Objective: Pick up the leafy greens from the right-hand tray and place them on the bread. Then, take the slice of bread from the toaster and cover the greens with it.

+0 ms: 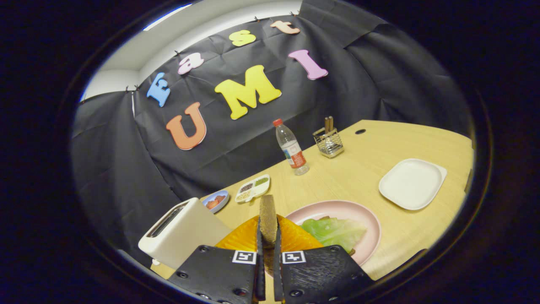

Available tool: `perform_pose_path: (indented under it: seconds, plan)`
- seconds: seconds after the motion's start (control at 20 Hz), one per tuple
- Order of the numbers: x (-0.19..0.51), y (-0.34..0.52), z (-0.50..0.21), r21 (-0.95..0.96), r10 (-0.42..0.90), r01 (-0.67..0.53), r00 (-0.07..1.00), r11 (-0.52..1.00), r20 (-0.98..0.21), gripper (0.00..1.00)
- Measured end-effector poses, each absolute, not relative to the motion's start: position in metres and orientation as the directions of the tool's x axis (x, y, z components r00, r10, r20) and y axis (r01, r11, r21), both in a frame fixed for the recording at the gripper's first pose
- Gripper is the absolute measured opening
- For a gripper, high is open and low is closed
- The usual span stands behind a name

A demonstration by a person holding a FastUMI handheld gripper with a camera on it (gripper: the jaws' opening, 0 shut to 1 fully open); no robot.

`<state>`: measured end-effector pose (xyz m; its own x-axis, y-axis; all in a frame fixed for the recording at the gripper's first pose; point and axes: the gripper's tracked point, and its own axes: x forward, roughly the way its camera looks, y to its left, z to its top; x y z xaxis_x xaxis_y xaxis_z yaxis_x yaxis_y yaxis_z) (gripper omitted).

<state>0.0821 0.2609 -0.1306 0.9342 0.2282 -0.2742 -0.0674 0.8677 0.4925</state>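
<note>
- Two fingers of the gripper (267,236) are pinched in tight on a slice of bread (268,219), held on edge so it stands up thin between them. Makes sense to me: that's the way a slice comes out of a slot, grabbed by its flat faces.
- Just left of the fingers sits the toaster (181,232), slot facing up. Can't tell if anything is in the slot from this angle.
- Right under and just ahead of the fingers there's an orange plate (295,238), partly hidden by the gripper body.
- Just ahead and to the right is a pink plate (363,219) with the leafy greens (333,230) lying on it. I can't make out the bottom bread under them, so take that with a pinch of salt. My guess is the greens step is done and the slice needs tipping flat before it goes over them.
- Further right, well apart, a white tray (411,183) sits bare.
- Beyond the fingers: a small blue dish (216,200) with something reddish, a divided condiment tray (252,188), then a water bottle (291,147) and a wire utensil holder (329,141).
- All of it is on a light wood table (358,169), black cloth wall behind, a pale wall strip above.
</note>
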Motion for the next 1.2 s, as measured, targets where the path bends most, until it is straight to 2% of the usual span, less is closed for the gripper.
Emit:
perform_pose_path:
  seconds: [0.15,0.2,0.25,0.3,0.4,0.65,0.8,0.9,1.2]
  plan:
    - [0.084,0.239,-0.141,0.482,0.190,-0.026,0.937,0.876,-0.295,0.11]
    - [0.084,0.233,-0.142,0.483,0.184,-0.020,0.938,0.876,-0.295,0.17]
    - [0.085,0.227,-0.144,0.481,0.172,-0.006,0.937,0.877,-0.303,0.17]
    - [0.084,0.222,-0.145,0.482,0.166,0.002,0.937,0.876,-0.306,0.24]
    - [0.087,0.220,-0.150,0.476,0.161,0.010,0.935,0.879,-0.316,0.25]
    - [0.085,0.202,-0.146,0.450,0.128,0.024,0.944,0.893,-0.303,0.62]
    - [0.080,0.190,-0.131,0.360,0.084,0.015,0.963,0.933,-0.256,0.83]
    - [0.071,0.180,-0.112,0.278,0.059,-0.001,0.977,0.961,-0.203,0.91]
    - [0.041,0.161,-0.053,0.105,0.033,-0.025,0.997,0.994,-0.072,0.95]
